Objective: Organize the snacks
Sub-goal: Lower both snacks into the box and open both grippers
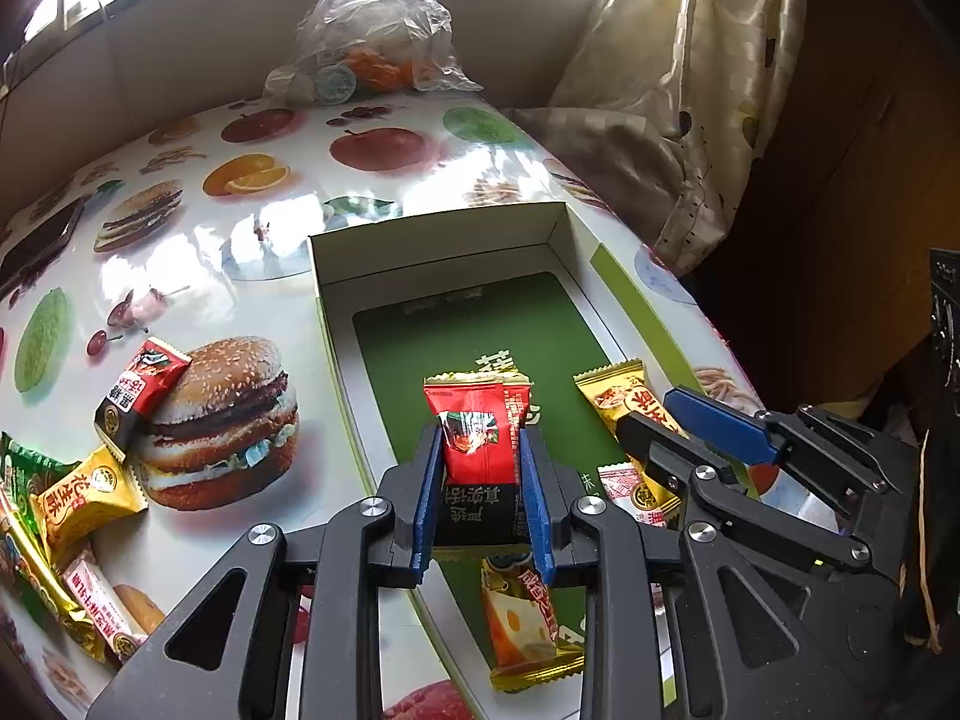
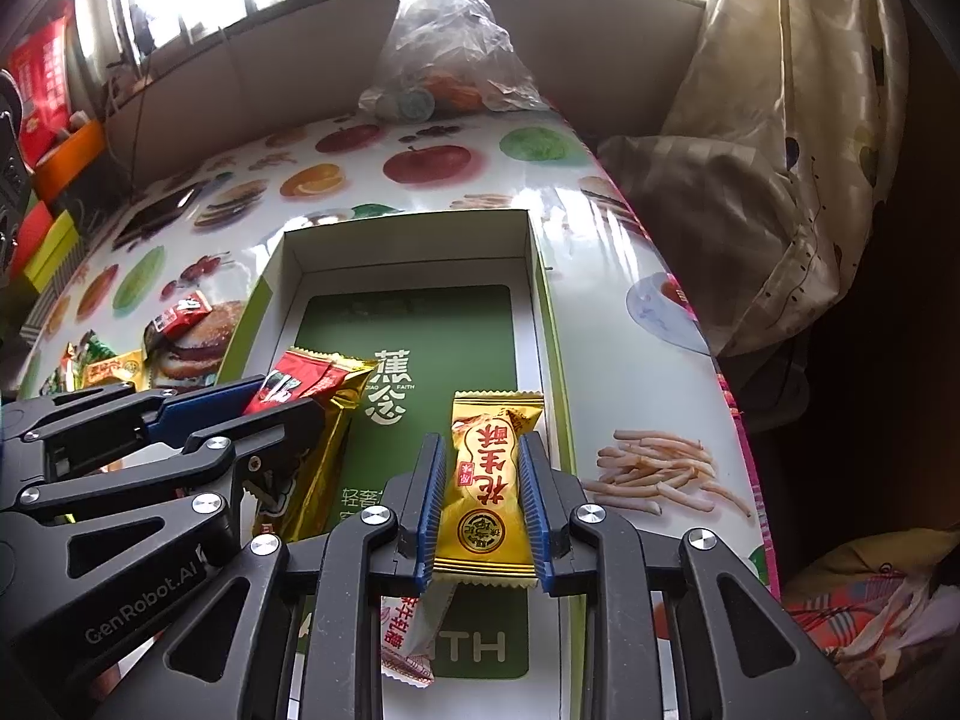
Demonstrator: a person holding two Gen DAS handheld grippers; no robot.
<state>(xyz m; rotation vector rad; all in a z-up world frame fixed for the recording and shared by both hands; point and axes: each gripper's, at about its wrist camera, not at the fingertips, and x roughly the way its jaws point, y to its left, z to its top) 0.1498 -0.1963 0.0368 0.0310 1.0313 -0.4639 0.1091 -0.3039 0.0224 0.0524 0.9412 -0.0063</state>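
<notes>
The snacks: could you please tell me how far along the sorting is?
Done: several packets, including a white one, lie in the box. In hand: the left gripper holds a red packet, the right gripper a gold packet. Left: a pile on the table.

A red-and-black snack packet (image 1: 477,468) sits upright between the left gripper (image 1: 480,462) pads, pinched at its sides. A gold packet with red characters (image 2: 487,480) stands likewise in the right gripper (image 2: 483,480). Both hang over the open green-floored box (image 2: 414,252). Below the left claw lies an orange-gold packet (image 1: 528,630); loose packets (image 1: 90,480) lie on the table, off to its left.
</notes>
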